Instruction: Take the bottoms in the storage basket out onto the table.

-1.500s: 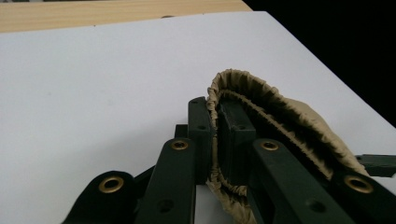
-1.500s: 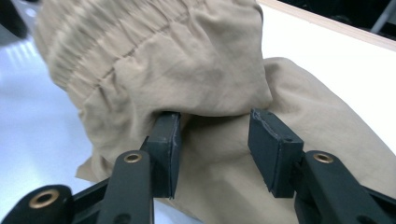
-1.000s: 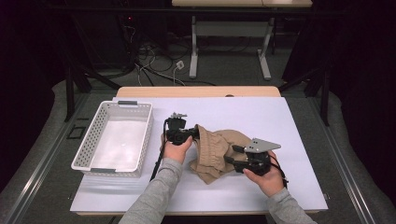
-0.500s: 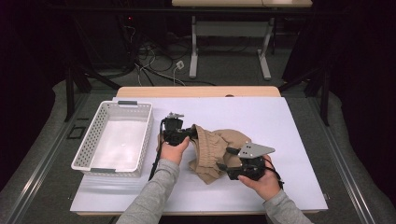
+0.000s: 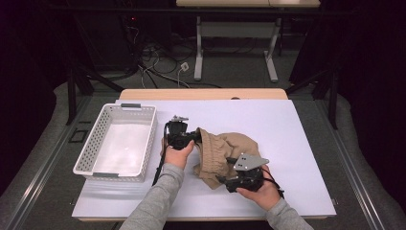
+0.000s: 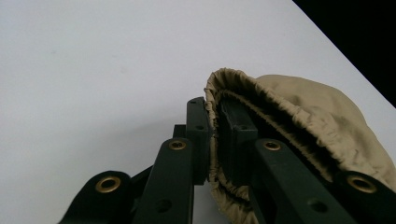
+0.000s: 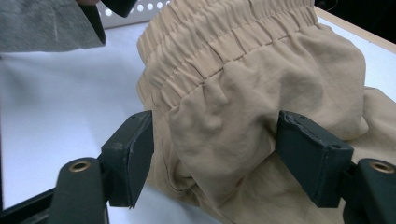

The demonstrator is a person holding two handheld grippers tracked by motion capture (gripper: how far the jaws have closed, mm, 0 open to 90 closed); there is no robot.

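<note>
While pinched shut on the elastic waistband of the tan shorts point(image 6: 299, 116), left claw point(image 6: 212, 140) sits with fabric sandwiched tight between both pads, seen close in the left gripper view. In high view, left claw point(image 5: 194, 137) at the shorts' point(image 5: 225, 153) left edge, just right of the white basket point(image 5: 95, 143). Shorts bunched in a heap near the middle of the white tabletop point(image 5: 297, 124), waistband side turned toward the left claw. Right claw point(image 5: 221, 178) at the front edge of the heap, nearer the person. In the right gripper view, right claw point(image 7: 215, 154) with jaws spread wide, just been opening; a fold of the shorts point(image 7: 252, 84) bulging between the pads, right pad against the cloth, left pad just off it, no pinch. Grey sleeve point(image 7: 42, 23) and basket rim at top left of that view. Basket well apart from the right claw.
</note>
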